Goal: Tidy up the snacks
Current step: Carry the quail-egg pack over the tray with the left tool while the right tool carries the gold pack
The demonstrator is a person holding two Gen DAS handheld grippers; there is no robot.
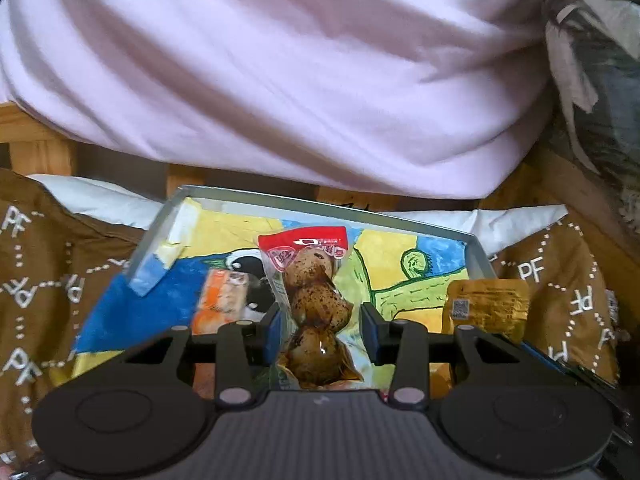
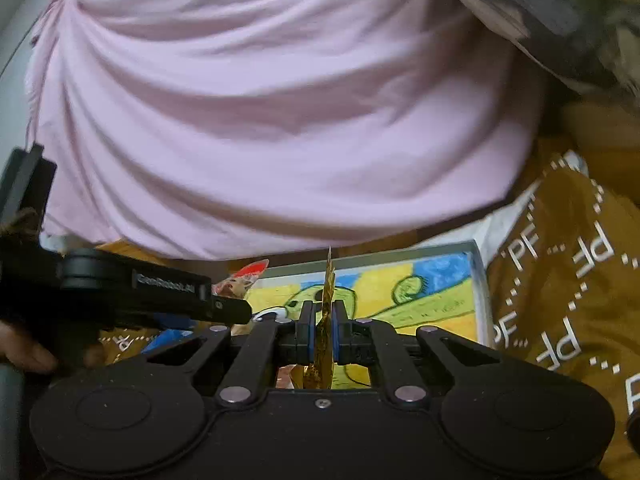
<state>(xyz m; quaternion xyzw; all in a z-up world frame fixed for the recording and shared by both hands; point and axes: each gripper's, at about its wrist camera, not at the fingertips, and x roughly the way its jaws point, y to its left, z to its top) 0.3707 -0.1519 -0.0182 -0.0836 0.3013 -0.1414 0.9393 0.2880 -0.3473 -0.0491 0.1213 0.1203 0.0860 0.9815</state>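
A clear packet [image 1: 312,300] with a red top and brown speckled balls stands along my left gripper [image 1: 320,328], which is shut on it, one finger at each side. It hangs over a grey-rimmed tray [image 1: 320,202] lined with a colourful drawing. An orange packet [image 1: 222,296] lies in the tray to the left. My right gripper [image 2: 324,312] is shut on a gold foil packet [image 2: 329,280], seen edge-on above the tray [image 2: 400,250]. The same gold packet [image 1: 486,306] shows at the tray's right side. In the right wrist view, the left gripper [image 2: 230,307] reaches in from the left with the red-topped packet [image 2: 240,280].
A person in a pink shirt [image 1: 280,80] sits close behind the tray. Brown cloth with white PF lettering [image 1: 36,280] spreads on both sides. A wooden frame [image 1: 36,140] stands at the back left. A hand [image 2: 28,352] grips the left tool.
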